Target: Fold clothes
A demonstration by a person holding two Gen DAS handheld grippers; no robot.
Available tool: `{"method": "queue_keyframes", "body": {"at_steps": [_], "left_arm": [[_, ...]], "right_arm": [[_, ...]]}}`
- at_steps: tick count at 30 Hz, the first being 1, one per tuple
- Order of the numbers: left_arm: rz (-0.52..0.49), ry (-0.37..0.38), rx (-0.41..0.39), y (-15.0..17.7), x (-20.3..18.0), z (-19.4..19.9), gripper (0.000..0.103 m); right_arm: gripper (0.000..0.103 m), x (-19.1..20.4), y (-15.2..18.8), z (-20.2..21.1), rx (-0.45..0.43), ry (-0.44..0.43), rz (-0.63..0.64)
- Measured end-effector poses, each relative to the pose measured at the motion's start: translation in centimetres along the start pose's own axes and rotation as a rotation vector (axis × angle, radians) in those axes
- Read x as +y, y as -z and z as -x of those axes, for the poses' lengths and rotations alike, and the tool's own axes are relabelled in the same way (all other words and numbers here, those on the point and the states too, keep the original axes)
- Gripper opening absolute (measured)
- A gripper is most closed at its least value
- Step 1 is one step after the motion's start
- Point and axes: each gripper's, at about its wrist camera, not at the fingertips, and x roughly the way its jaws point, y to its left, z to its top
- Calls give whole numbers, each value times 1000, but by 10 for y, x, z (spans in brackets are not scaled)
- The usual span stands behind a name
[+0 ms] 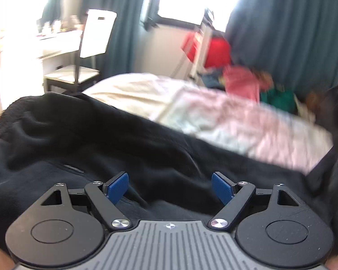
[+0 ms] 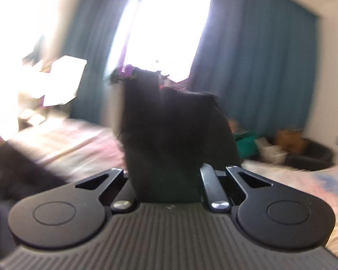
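Black garment (image 2: 175, 139) hides the right tongs' (image 2: 169, 180) fingertips; motion blur smears the bed (image 2: 63, 139) and the clutter (image 2: 281, 144) at three o'clock.

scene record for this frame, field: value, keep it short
surface: bed with pale pink cover
garment: black garment spread over the bed's near side
left gripper: open above the cloth, blue pads apart, holding nothing
right gripper: shut on a bunched part of the black garment, raised
background: teal curtains, white chair
image quality: motion blur
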Motion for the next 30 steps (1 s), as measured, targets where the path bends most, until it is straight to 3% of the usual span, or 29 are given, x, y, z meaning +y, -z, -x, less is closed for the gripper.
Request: {"method": "queue_keyframes", "body": {"at_steps": [4, 9, 14, 18, 22, 25, 27, 29, 30], "left_arm": [[39, -10, -1, -2, 14, 15, 83], [36, -9, -5, -3, 16, 25, 83], [70, 1, -117, -13, 18, 46, 83], [75, 0, -181, -15, 20, 57, 83], [101, 38, -153, -13, 23, 48, 83], [72, 57, -134, -12, 17, 38, 83], [38, 67, -137, -9, 12, 37, 83], [22, 92, -135, -6, 7, 36, 83], [16, 104, -134, -5, 5, 36, 83]], "right_arm": [[10, 79, 53, -18, 228, -154, 125], [10, 71, 33, -14, 145, -163, 46], [10, 66, 14, -7, 66, -187, -22], [11, 73, 28, -10, 124, -229, -59], [13, 81, 43, -12, 183, -271, -96], [25, 86, 53, -14, 228, -302, -124], [45, 82, 48, -4, 275, -321, -155], [58, 78, 45, 8, 314, -351, -190], [58, 75, 40, 17, 339, -355, -191]]}}
